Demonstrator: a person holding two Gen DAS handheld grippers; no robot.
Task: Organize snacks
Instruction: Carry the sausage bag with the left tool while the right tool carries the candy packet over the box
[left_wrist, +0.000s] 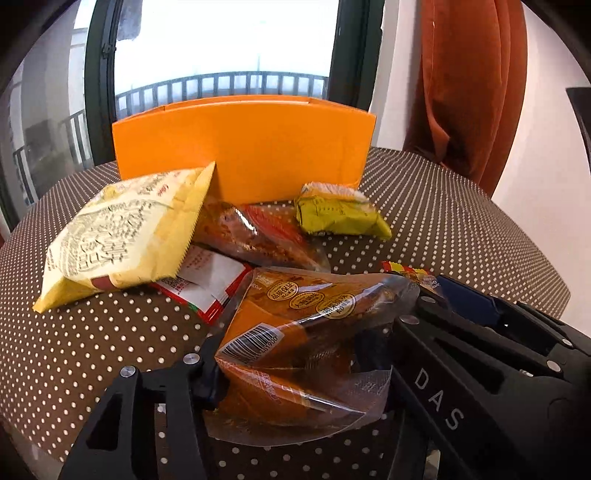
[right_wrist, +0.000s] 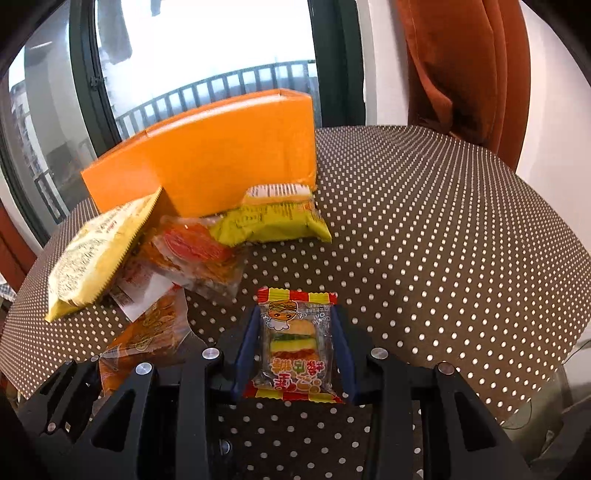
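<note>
I am holding a snack in each gripper at once: my left gripper (left_wrist: 306, 354) is clamping the orange-brown bread packet (left_wrist: 306, 332) by its crinkly clear wrapper, and my right gripper (right_wrist: 295, 350) is pinching the small burger gummy packet (right_wrist: 295, 343) flat between its blue pads (right_wrist: 245, 354). Both packets are sitting just above the dotted tablecloth (right_wrist: 443, 240), and the orange box (left_wrist: 243, 147) is standing upright at the far side of the table, which I am judging to be where they belong. The remaining snacks are lying in a loose heap in front of it: the pale yellow bag (left_wrist: 122, 232) leaning over the red-and-white packet (left_wrist: 207, 284), a clear packet of reddish snacks (left_wrist: 255, 236), and the green packet (left_wrist: 340, 214) right by the box's near wall. To do this well, I am keeping both grips firm, since slippery film slides easily, lifting high enough to clear the heap and the box's tall wall, and bringing one hand in at a time so the grippers are not colliding over the opening, which I cannot see from here.
</note>
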